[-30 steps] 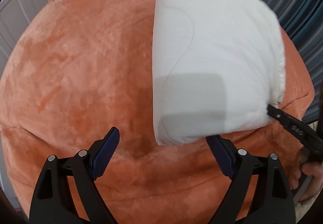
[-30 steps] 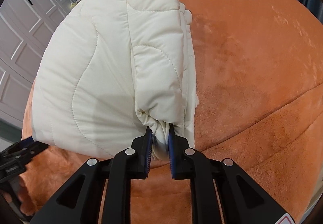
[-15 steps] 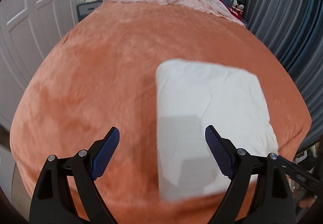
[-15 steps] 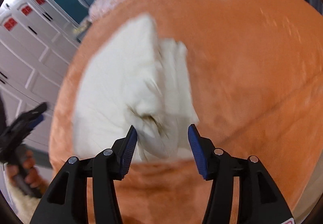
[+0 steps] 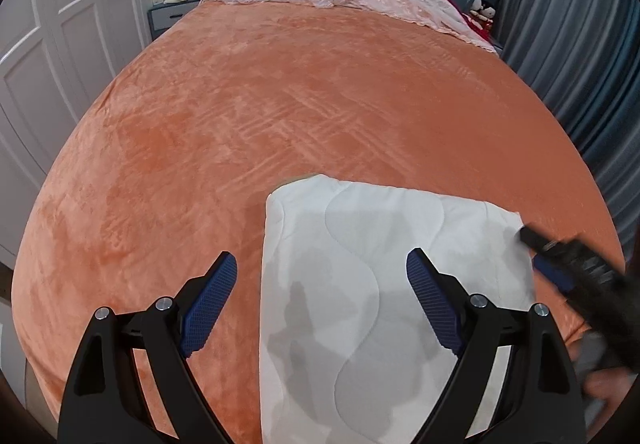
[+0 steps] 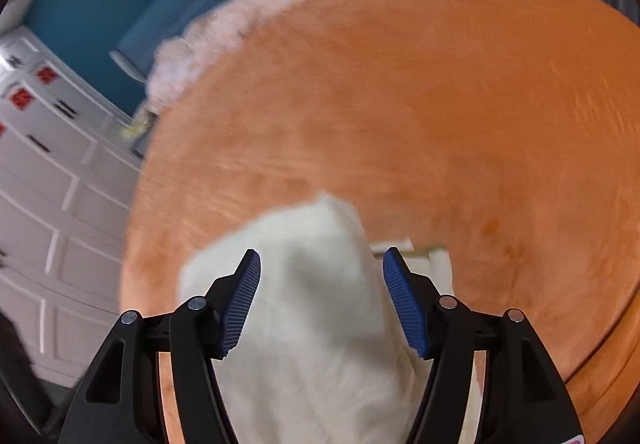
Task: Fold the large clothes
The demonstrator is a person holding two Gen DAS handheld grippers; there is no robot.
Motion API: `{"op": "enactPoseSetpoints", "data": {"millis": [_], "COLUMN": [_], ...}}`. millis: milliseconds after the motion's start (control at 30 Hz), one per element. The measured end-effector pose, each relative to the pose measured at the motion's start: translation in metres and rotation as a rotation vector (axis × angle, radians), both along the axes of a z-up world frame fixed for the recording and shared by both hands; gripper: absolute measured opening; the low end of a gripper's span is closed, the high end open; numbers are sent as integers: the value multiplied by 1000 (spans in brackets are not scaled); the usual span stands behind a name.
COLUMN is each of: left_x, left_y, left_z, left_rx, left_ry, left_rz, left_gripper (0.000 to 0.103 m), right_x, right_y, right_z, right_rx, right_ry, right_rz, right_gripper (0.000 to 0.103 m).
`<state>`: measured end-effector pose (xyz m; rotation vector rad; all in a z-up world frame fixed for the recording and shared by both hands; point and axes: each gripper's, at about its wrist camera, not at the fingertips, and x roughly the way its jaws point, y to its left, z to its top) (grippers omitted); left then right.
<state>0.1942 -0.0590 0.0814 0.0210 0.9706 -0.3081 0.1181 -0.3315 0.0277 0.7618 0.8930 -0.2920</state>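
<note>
The folded white jacket (image 5: 380,296) is laid at the near right edge of the orange bed (image 5: 280,115), long axis near-to-far, beneath both released grippers (image 5: 322,308) (image 6: 322,304), the right positioned nearer.

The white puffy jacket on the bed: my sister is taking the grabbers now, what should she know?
Left gripper: open, holding nothing, above the white quilted jacket.
Right gripper: open, holding nothing, also above the jacket; its view is blurred.
The jacket lies as a flat folded rectangle at the near edge of the orange blanket.
Done: it looks folded and set down.
Left: probably just check that the edges are neat, or make one more fold if a smaller bundle is wanted.
</note>
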Motion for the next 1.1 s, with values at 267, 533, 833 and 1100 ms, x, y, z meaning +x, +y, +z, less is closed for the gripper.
{"op": "enactPoseSetpoints", "data": {"millis": [267, 533, 833, 1100], "left_x": [10, 11, 17, 19], "left_y": [-10, -36, -44, -35], "left_z": [-23, -59, -92, -120], "left_rx": [22, 53, 92, 85], "left_ry": [45, 99, 115, 111], "left_rz": [-3, -17, 3, 44], "left_gripper": [84, 84, 88, 98], "right_x": [-32, -34, -27, -23], "right_y": [2, -15, -15, -3], "right_z": [-9, -57, -80, -84], "right_rx": [-153, -173, -165, -239], "right_ry": [-44, 50, 40, 19], "right_rz": [40, 11, 41, 62], "right_gripper": [8, 11, 21, 26]}}
